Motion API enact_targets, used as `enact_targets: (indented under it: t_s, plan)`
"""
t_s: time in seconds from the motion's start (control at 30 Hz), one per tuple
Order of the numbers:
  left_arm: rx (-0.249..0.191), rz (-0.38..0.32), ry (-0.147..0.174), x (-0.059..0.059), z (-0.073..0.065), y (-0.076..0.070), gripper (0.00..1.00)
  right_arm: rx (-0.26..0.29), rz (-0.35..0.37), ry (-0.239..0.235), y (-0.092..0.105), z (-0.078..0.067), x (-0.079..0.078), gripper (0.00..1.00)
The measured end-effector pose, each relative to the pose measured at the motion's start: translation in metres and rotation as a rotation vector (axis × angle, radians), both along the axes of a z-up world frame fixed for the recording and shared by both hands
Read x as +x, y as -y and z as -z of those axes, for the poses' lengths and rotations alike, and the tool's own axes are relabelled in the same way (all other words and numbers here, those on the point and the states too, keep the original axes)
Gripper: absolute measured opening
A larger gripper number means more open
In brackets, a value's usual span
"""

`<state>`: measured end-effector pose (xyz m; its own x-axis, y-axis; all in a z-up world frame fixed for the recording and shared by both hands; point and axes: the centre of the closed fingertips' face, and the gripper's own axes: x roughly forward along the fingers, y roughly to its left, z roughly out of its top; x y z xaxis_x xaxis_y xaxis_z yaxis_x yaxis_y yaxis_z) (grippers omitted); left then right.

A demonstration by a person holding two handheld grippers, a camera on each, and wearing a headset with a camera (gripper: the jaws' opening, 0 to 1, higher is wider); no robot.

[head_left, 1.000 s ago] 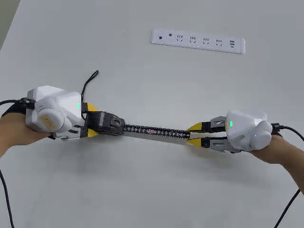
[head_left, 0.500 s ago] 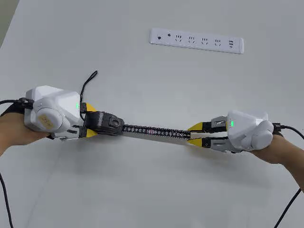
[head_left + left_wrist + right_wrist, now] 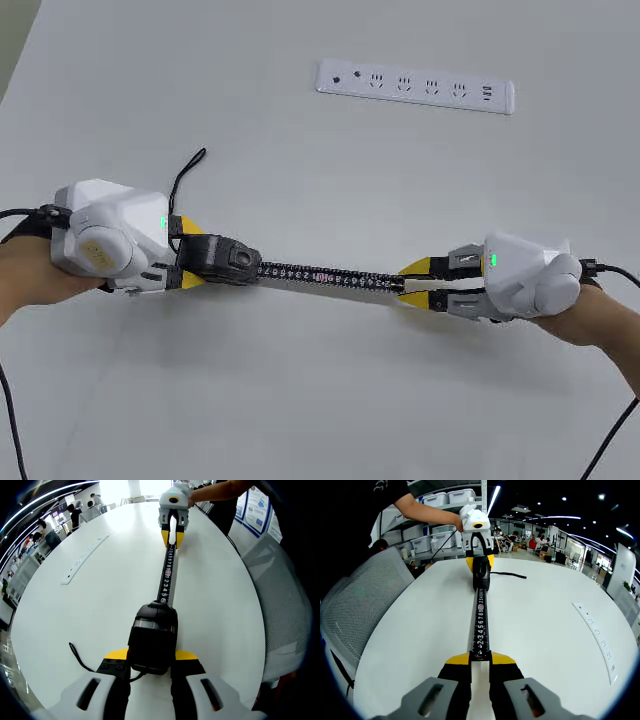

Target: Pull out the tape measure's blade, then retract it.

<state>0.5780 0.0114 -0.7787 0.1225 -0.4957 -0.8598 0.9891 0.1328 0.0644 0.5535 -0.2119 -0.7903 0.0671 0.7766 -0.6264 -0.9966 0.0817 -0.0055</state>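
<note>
A black tape measure case (image 3: 224,259) (image 3: 151,640) (image 3: 481,571) sits clamped between the yellow-tipped jaws of my left gripper (image 3: 190,258) (image 3: 150,662), just above the white table. Its black blade with white numbers (image 3: 330,276) (image 3: 168,575) (image 3: 479,627) stretches rightward to my right gripper (image 3: 413,281) (image 3: 480,660), which is shut on the blade's end. The blade hangs taut and slightly slanted between the two grippers. A thin black wrist strap (image 3: 187,170) (image 3: 507,574) trails from the case across the table.
A white power strip (image 3: 415,85) (image 3: 82,560) (image 3: 600,637) lies at the far side of the white table (image 3: 300,400). Grey mesh chairs (image 3: 355,615) (image 3: 280,595) stand beside the table's edge. Black cables (image 3: 610,440) run from both grippers.
The right gripper has drawn slightly further right, lengthening the exposed blade a little. The left gripper and the case have held still.
</note>
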Motion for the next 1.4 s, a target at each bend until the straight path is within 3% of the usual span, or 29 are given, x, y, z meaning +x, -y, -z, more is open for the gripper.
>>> enact_targets:
  t_s: [1.4]
  plan:
    - [0.010,-0.002,-0.003,0.000,0.000,0.000,0.26,-0.014,0.018,-0.005,0.025,-0.005,0.000,0.11]
